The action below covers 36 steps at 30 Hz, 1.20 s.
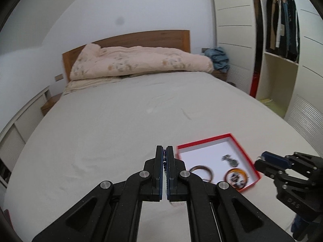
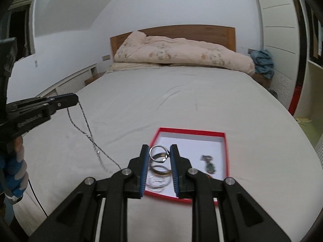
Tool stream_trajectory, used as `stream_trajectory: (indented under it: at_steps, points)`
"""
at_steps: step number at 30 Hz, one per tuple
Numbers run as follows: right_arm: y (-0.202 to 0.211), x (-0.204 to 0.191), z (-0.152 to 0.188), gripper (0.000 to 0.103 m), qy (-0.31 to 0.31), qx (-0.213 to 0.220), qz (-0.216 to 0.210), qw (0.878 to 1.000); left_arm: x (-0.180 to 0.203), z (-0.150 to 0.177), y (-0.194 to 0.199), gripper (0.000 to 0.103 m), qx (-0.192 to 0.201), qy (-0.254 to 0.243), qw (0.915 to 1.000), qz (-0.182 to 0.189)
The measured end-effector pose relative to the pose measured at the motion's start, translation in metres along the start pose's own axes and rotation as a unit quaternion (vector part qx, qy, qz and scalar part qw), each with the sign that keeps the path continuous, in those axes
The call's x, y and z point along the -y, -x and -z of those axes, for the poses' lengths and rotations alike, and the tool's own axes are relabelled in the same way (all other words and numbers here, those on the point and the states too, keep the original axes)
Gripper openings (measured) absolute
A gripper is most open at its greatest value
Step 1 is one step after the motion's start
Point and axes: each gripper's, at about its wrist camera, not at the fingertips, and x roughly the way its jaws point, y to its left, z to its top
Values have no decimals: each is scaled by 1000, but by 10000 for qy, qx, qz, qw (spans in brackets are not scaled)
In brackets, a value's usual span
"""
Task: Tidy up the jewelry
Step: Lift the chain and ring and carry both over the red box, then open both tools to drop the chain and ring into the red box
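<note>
1. My left gripper (image 1: 164, 151) has its jaws pressed nearly together, pinching a thin twisted chain (image 2: 88, 133) at the tips; from the right wrist view the chain hangs from those tips in two strands that cross lower down and trail onto the bed sheet (image 1: 101, 121)
2. My right gripper (image 2: 160, 151) is closed narrowly on a silver ring (image 2: 159, 153), the ring caught between the two blue pads (image 2: 143, 167) and lifted above the box
3. The red box (image 2: 227, 153) lies open on the sheet, white inside, just ahead of my right gripper and to the right of my left one
4. Inside the box I see a brown bangle (image 1: 200, 172), an orange-rimmed round piece (image 1: 236, 178) with something dark in it, and a small dark metal piece (image 1: 230, 160) nearer the far wall; a clear bangle (image 2: 158, 183) lies near the front edge, seen from the right wrist
5. In the left wrist view my right gripper (image 1: 260, 159) shows at the right edge, beside the box's near right corner
6. At the far end of the bed a pale floral quilt (image 1: 139, 62) is bunched against the wooden headboard (image 1: 141, 38), and a blue cloth (image 1: 219, 57) lies to its right; an open wardrobe (image 1: 280, 32) with hanging clothes stands at the right wall
</note>
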Motion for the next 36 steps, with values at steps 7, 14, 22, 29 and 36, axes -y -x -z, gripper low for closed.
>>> stream_trajectory:
  at_steps: [7,14,22,29,36]
  points:
    - [-20,42,8,19,-217,-121,195,9995,32,-2,-33,2,-221,-13,9991,367]
    - [-55,66,23,19,-359,-404,223,9983,58,7,-72,2,-535,-141,9969,564]
    - [-86,74,44,19,-417,-740,180,9962,71,29,-108,2,-908,-236,9939,571]
    - [-96,79,57,19,-413,-921,194,9947,72,47,-126,2,-1162,-269,9913,552]
    - [-102,81,66,20,-410,-1097,189,9929,75,62,-141,2,-1422,-316,9878,543]
